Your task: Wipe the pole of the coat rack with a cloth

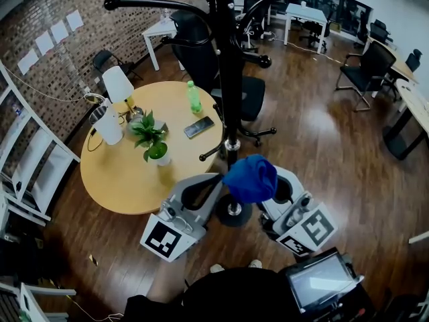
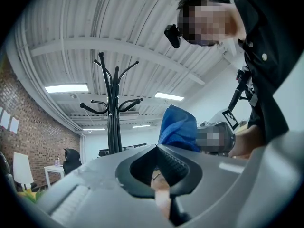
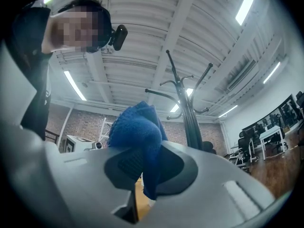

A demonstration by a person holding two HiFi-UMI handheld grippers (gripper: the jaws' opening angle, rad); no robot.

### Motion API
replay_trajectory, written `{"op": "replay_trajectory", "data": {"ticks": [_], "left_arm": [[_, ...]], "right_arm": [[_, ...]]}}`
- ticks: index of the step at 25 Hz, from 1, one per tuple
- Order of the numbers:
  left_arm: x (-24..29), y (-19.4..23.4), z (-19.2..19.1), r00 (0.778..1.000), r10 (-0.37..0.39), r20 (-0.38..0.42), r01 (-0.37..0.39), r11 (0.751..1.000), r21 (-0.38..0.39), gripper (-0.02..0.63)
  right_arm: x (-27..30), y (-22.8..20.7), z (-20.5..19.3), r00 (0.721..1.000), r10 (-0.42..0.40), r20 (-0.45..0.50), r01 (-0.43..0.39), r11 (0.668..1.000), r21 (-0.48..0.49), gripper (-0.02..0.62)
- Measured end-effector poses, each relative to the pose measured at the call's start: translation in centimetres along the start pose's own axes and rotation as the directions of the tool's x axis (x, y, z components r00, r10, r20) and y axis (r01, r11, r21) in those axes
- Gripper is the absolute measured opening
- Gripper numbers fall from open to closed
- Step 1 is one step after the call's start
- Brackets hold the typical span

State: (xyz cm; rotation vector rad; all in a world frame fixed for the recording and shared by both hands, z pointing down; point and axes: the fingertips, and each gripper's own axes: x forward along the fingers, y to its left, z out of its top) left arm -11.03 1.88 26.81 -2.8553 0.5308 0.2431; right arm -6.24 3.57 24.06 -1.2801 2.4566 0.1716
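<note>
Nearest the head camera, the person's dark clothing (image 1: 228, 294) is seen at the bottom edge. Just beyond it two tools are held low beside the foot of the coat rack (image 1: 233, 210). The right hand-held gripper (image 3: 142, 171) is closed on a blue cloth (image 3: 137, 134): the fabric is pinched between the jaws, with a bunched wad standing out above them and a short tail hanging below. The jaws of the left hand-held gripper (image 2: 156, 171) are held only slightly apart, and nothing is carried between them (a sliver of something tan is glimpsed through the gap). Both are tilted upward, so the ceiling is taken in by each gripper view.

The cloth is placed just beside the lower part of the pole (image 1: 228, 79), on the person's right of it. Whether contact is made cannot be told from above. In both gripper views a gap is seen between cloth and pole, so contact is judged unlikely. No stroke along the pole can be counted as done, and the whole length is judged to be left: the cloth is in the grip and near the pole, nothing more.

The pole is stood upright on a round base on the wooden floor (image 1: 322, 146). Its long axis is vertical and runs up toward the head camera, with curved hooks (image 1: 134, 4) branching outward near the top. A wipe would therefore be expected to run up and down.
</note>
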Motion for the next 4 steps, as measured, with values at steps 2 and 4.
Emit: {"op": "replay_trajectory", "data": {"ticks": [2,4], "left_arm": [[-0.01,0.06,-0.02,1.0,0.002,0.001,-0.002,1.0,0.001,0.003],[-0.01,0.14,0.01,1.0,0.004,0.002,-0.004,1.0,0.002,0.003]], "right_arm": [[0.01,-0.02,0.26,1.0,0.001,0.009,-0.001,1.0,0.009,0.041],[0.08,-0.02,0.59,1.0,0.003,0.02,-0.003,1.0,0.018,0.041]]}}
